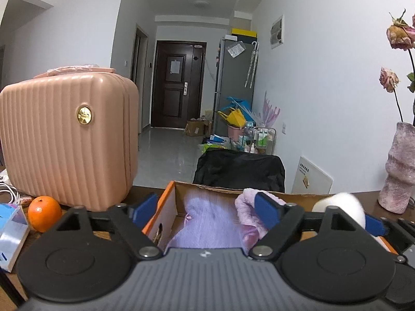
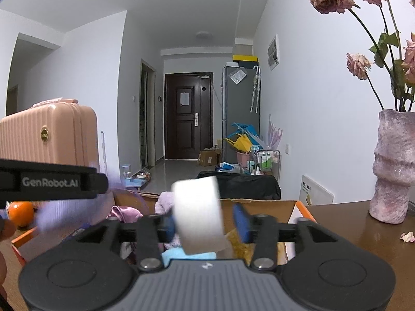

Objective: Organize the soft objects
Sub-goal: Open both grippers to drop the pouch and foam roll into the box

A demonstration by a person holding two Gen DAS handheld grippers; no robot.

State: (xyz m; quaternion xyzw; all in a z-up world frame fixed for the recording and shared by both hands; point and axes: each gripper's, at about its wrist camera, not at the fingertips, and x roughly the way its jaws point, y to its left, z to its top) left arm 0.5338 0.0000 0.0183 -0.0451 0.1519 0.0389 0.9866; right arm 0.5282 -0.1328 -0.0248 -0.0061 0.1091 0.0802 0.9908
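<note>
An open cardboard box [image 1: 170,194] with an orange edge stands on the brown table in front of both grippers. My left gripper [image 1: 206,207] is open above it, and a blurred lavender fluffy piece [image 1: 207,223] lies loose between its fingers, inside the box beside a pink fluffy cloth [image 1: 245,207]. My right gripper [image 2: 205,224] is open over the box [image 2: 259,203]. A blurred white roll [image 2: 198,212] hangs between its fingers with a gap at the right pad. In the left wrist view the same roll [image 1: 342,204] shows at the right. A purple satin cloth [image 2: 122,213], light blue and yellow pieces lie in the box.
A pink ribbed suitcase [image 1: 64,134] stands at the table's left with an orange [image 1: 44,213] and a tissue pack [image 1: 10,233] before it. A pink vase [image 2: 394,165] with dried roses stands at the right. A black bag [image 1: 238,171] sits behind the box.
</note>
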